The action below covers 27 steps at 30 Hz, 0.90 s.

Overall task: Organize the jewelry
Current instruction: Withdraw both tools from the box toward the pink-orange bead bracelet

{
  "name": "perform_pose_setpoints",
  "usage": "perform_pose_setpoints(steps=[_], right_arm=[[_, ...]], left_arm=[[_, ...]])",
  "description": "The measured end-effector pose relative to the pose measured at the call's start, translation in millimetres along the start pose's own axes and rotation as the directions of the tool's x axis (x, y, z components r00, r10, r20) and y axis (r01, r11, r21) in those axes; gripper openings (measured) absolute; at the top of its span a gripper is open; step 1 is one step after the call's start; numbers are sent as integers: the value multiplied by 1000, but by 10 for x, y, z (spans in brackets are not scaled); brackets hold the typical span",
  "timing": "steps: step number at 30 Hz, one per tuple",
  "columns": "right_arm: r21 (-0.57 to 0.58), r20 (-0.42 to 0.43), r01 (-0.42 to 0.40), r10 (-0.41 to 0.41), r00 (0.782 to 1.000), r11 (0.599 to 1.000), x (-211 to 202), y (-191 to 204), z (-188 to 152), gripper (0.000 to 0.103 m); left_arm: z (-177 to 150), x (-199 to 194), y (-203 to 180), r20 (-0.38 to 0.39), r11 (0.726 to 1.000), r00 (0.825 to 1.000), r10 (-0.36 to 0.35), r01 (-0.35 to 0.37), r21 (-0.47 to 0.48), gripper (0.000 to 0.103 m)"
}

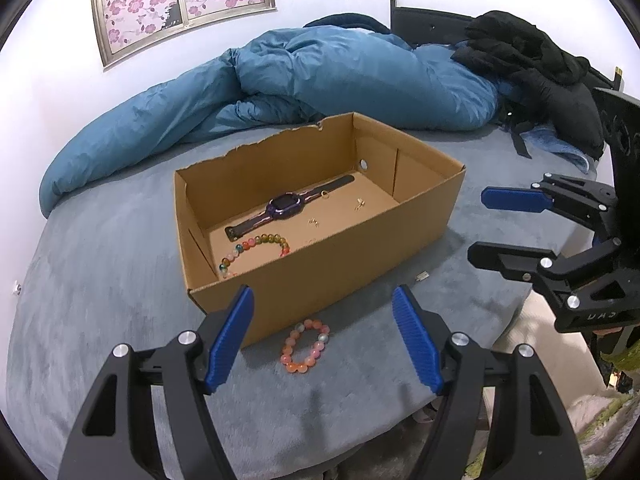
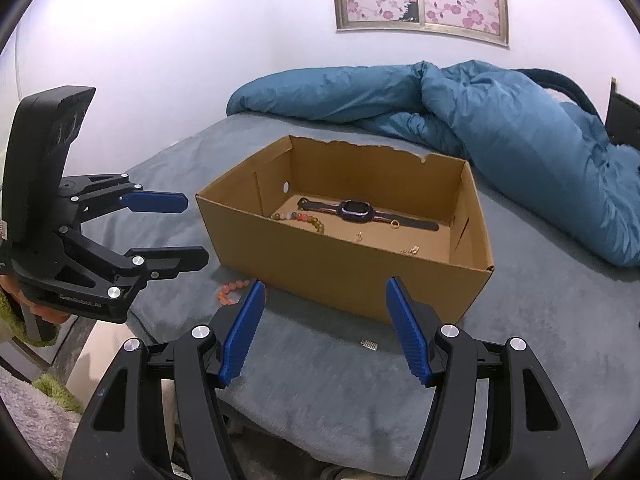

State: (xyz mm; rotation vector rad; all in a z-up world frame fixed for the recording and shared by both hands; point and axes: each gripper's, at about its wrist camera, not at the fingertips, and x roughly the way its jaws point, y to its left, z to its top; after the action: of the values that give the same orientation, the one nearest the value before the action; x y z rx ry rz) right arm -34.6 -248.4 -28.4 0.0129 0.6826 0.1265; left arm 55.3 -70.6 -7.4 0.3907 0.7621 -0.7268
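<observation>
From the left wrist view, the left gripper (image 1: 323,300) hangs with its jaws spread wide and nothing in them, just above the orange bead bracelet (image 1: 305,346) that lies on the grey bedspread (image 1: 100,280) right beside the near wall of the cardboard box (image 1: 320,276), close to the bed's edge; inside the box lie a purple watch (image 1: 285,206) and a multicoloured bead bracelet (image 1: 256,248), and the right gripper (image 1: 476,226) hovers off to the side, also spread. From the right wrist view, the right gripper (image 2: 324,296) stands released over bare bedspread before the box's wall, a small silver piece (image 2: 370,345) just beneath it, and a rumpled blue duvet (image 2: 500,120) is heaped behind the box.
</observation>
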Motion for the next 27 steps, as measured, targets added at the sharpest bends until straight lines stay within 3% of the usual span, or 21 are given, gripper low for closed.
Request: perform_pose_setpoints(steps=[13, 27], right_arm=[[-17, -48, -2, 1, 999, 1000, 88, -14, -147, 61], [-29, -142, -24, 20, 990, 999, 335, -169, -361, 60]], left_arm=[[-196, 158, 49, -26, 999, 999, 24, -23, 23, 70], [-412, 450, -46, -55, 993, 998, -13, 20, 115, 67]])
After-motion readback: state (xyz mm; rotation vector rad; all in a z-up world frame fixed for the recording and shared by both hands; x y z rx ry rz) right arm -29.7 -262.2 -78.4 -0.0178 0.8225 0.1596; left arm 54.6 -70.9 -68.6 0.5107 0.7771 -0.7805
